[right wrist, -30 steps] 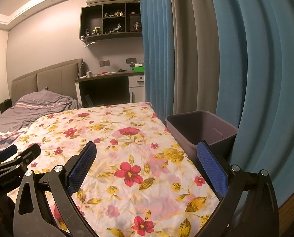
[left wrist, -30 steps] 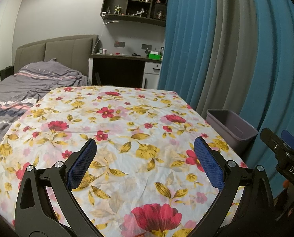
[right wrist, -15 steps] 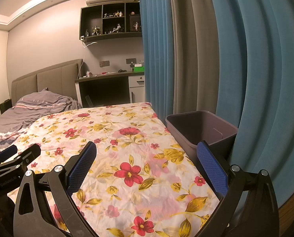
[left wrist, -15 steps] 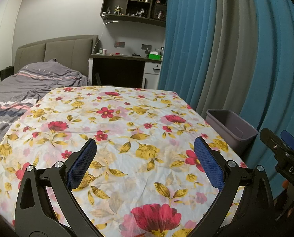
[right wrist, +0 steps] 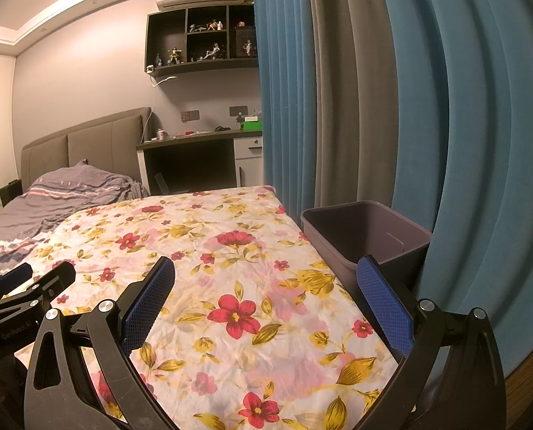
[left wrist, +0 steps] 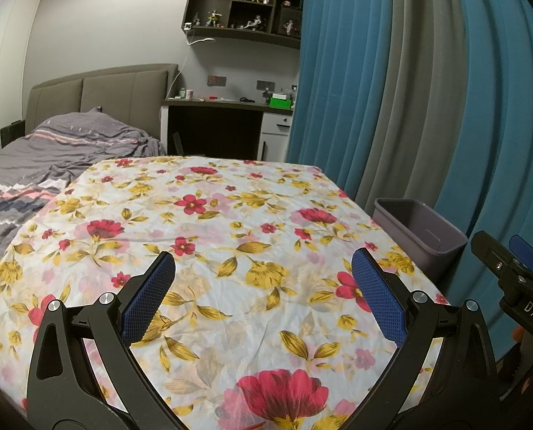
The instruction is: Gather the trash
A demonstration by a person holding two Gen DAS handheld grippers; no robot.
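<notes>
My left gripper (left wrist: pixel 262 268) is open and empty, held over the near part of a table covered by a floral cloth (left wrist: pixel 201 222). My right gripper (right wrist: pixel 266 276) is open and empty, over the cloth's right side (right wrist: pixel 230 251). A grey-purple bin (right wrist: pixel 366 229) stands at the table's right edge, just beyond the right gripper's right finger (right wrist: pixel 381 297); it also shows in the left wrist view (left wrist: pixel 420 229). No trash shows on the cloth in either view. Each gripper shows at the edge of the other's view.
Blue and grey curtains (right wrist: pixel 427 107) hang close behind the bin. A bed with a grey cover (left wrist: pixel 51 157) lies to the left. A desk (left wrist: pixel 223 125) and a wall shelf (left wrist: pixel 244 10) stand at the far wall.
</notes>
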